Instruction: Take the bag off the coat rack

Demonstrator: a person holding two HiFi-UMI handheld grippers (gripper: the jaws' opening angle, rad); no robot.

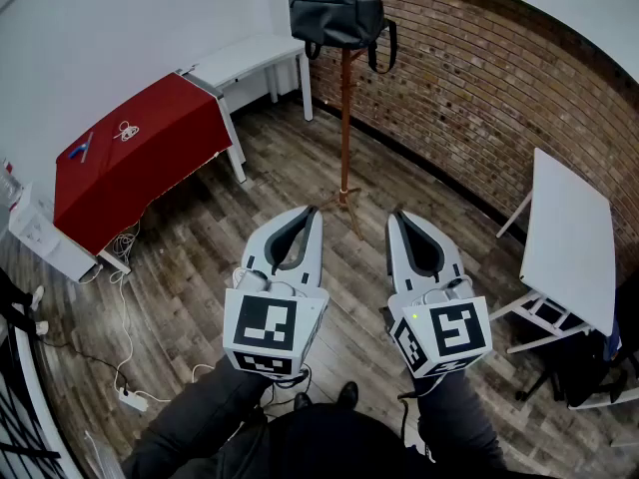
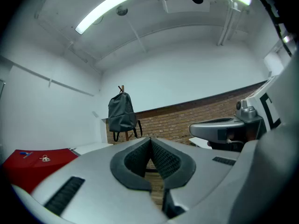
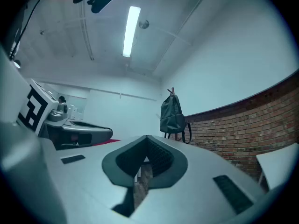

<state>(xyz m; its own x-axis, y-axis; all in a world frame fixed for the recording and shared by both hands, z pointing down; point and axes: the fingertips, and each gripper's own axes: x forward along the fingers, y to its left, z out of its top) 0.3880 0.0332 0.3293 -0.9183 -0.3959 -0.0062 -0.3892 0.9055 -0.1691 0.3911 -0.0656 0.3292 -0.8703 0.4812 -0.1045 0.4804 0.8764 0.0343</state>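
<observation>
One backpack (image 1: 334, 6) hangs on one wooden coat rack (image 1: 345, 118) at twelve o'clock. The left gripper (image 1: 314, 214) and right gripper (image 1: 398, 216) keep fingers together, empty.

Left gripper (image 1: 311, 213) and right gripper (image 1: 397, 216), side by side, closed, empty.

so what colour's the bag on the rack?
Dark grey all over. The bag shows best in the head view.
</observation>
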